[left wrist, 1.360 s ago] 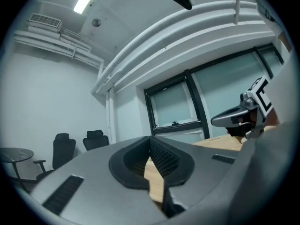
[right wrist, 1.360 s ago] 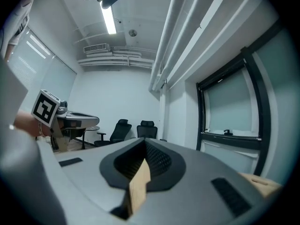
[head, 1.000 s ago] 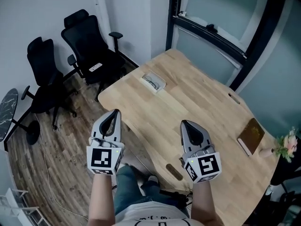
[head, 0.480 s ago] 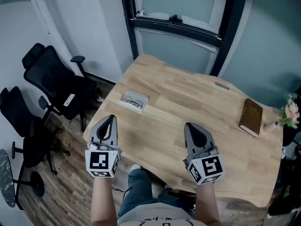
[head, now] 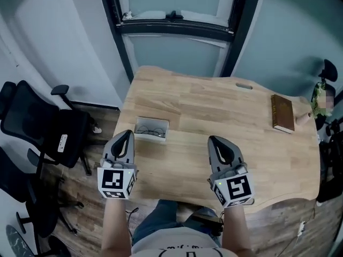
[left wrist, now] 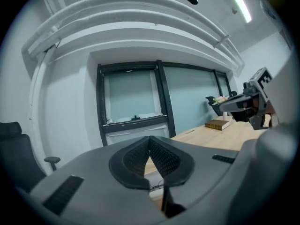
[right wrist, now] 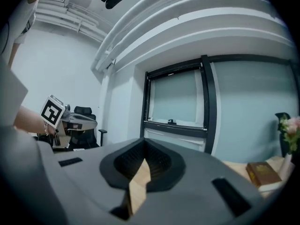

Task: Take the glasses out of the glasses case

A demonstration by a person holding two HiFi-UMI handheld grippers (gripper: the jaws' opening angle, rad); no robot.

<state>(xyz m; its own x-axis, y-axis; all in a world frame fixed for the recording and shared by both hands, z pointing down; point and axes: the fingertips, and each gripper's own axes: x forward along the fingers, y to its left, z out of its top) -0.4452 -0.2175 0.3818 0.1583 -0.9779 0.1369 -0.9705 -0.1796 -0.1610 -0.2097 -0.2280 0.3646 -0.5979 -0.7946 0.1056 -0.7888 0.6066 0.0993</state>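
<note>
Overhead, steeply down; others level; table (head: 214, 106) shared

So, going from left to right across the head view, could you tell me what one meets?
Black office chair → left gripper → glasses case → right gripper → brown book → flowers.

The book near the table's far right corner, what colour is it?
The book is brown, with a paler page edge along one side. It shows best in the head view.

Light wooden table (head: 214, 111), wavy edge. Open glasses case (head: 151, 129), glasses (head: 150, 132) inside, lies flat just ahead of left gripper (head: 125, 135) jaws, slightly right. Brown book (head: 282, 113) lies flat, well ahead and right of right gripper (head: 216, 140) jaws. Flower vase (head: 304, 117) beside book, at table edge.
</note>
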